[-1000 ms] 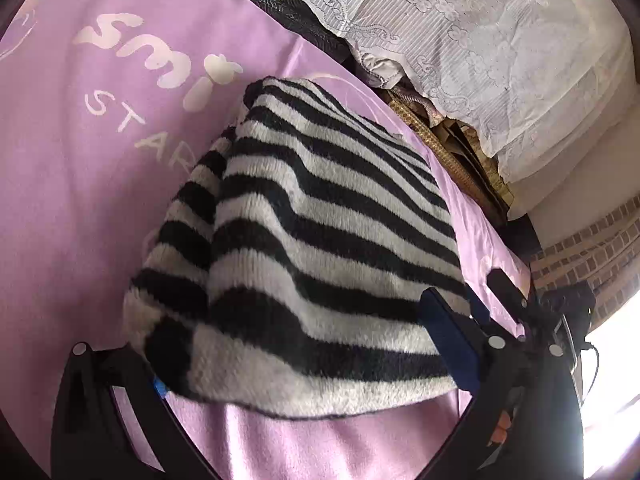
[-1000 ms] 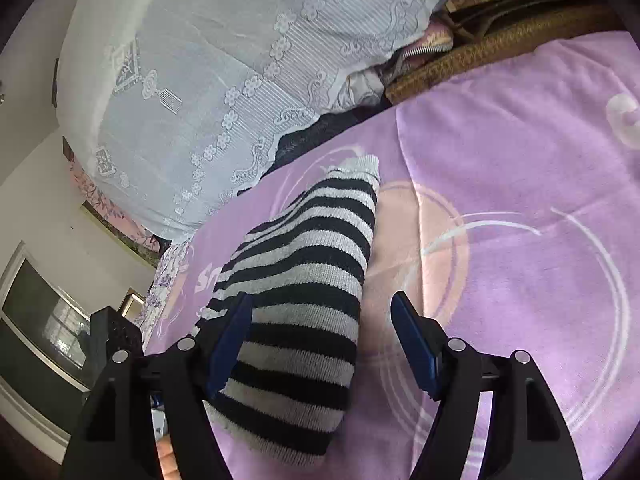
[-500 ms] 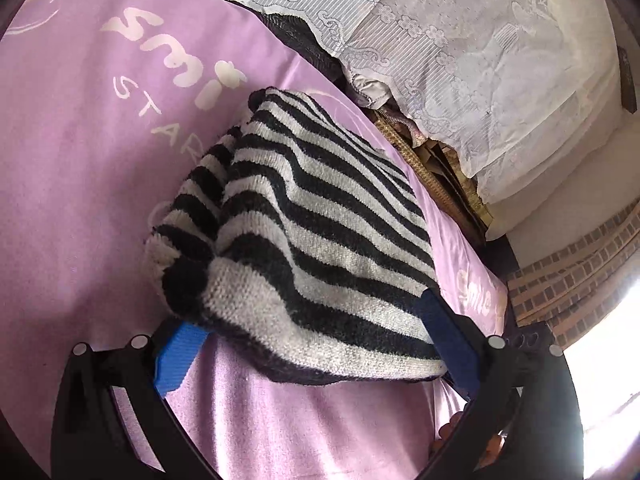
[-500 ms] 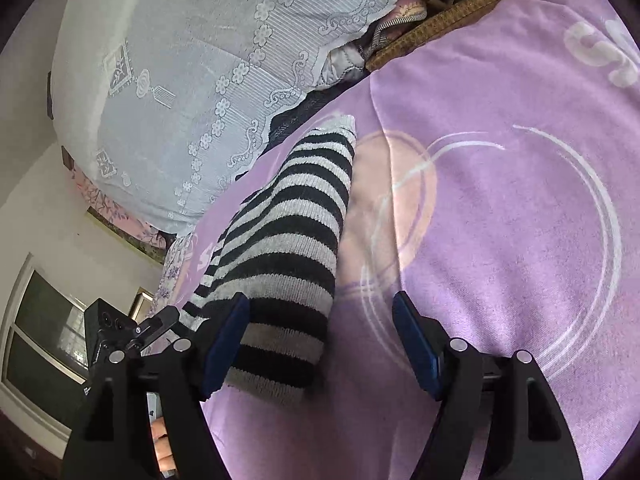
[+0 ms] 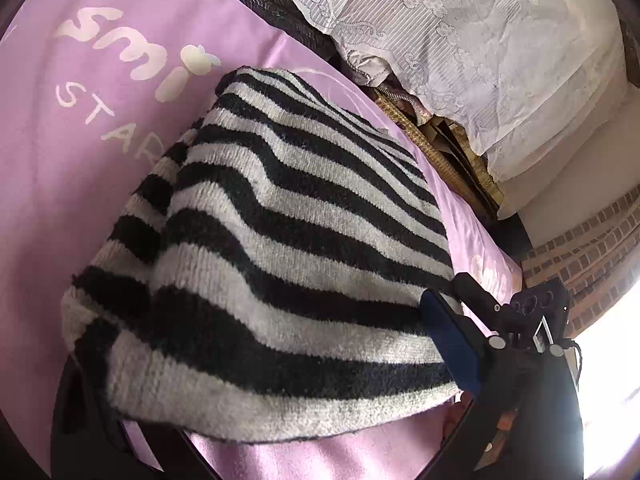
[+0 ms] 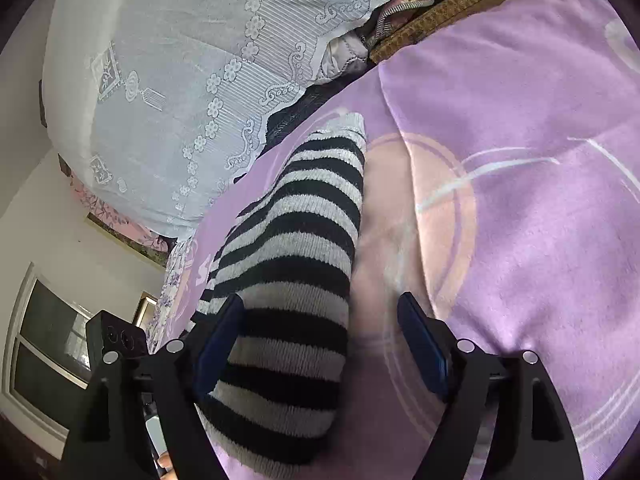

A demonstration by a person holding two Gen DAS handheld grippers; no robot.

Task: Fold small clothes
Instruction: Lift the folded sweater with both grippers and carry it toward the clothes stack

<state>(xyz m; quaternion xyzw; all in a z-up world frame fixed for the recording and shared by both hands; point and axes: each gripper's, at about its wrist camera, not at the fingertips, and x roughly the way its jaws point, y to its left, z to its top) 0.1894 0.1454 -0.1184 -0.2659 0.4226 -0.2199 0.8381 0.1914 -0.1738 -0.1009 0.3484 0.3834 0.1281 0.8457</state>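
Heads up on where this fold could go sideways. The striped knit (image 5: pixel 300 240) is lying doubled over on the purple blanket (image 5: pixel 80 160) of the bed, on the near side of the lace-covered pile (image 6: pixel 160 80), with its narrow far end pointing at that pile. The right claw (image 6: pixel 320 332) is released and its jaws are opening. The end of the knit farthest from the pile sits between them, right up against one blue pad, and the other pad stands clear of it over bare blanket. My worry there is that fuzzy yarn loves to catch on a pad, so if that claw pulls away from the pile at an angle it'll likely drag the top layer with it and skew the stack. The left claw (image 5: pixel 260 344) is the dodgier one. The knit's edge farthest from the pile is draped right over one finger and hides it, so I honestly can't tell if it's clenched on the fabric or just sitting under it. If it's under, lifting out would probably flip that edge open. The layers already look uneven on the side away from the pile, with a lower one poking out. Any tug makes that worse, and the soft blanket could bunch up too.
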